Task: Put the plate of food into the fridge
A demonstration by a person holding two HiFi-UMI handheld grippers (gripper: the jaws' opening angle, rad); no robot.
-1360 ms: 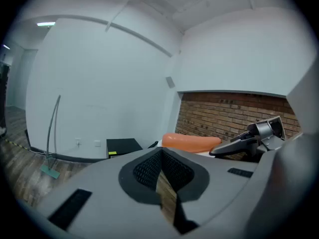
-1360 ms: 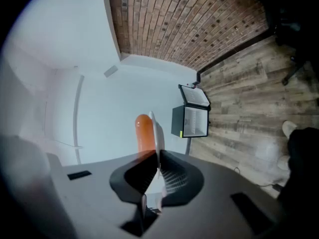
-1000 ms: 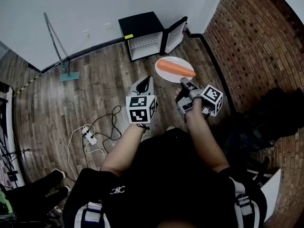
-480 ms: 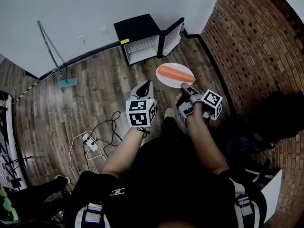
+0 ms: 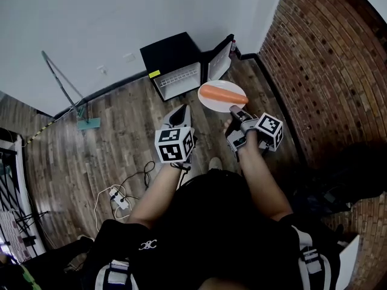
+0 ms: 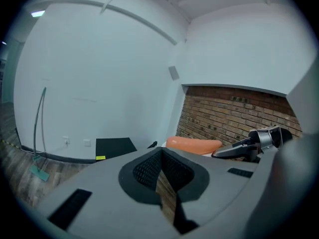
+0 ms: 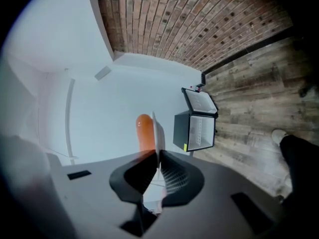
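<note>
white plate level | orange food, maybe carrot, atop | black fridge open

The near rim of the plate lay hidden under the right gripper, the shelves of the fridge were too small to read, and, in the left gripper view, the left gripper covered nearly all the plate beneath the carrot.

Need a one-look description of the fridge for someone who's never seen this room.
Find the corner where the white wall meets the brick wall; in the head view, the fridge stands on the wood floor just left of it. It is the only black box there: door swung open toward the brick, white inside, small yellow label on its top front edge.
</note>
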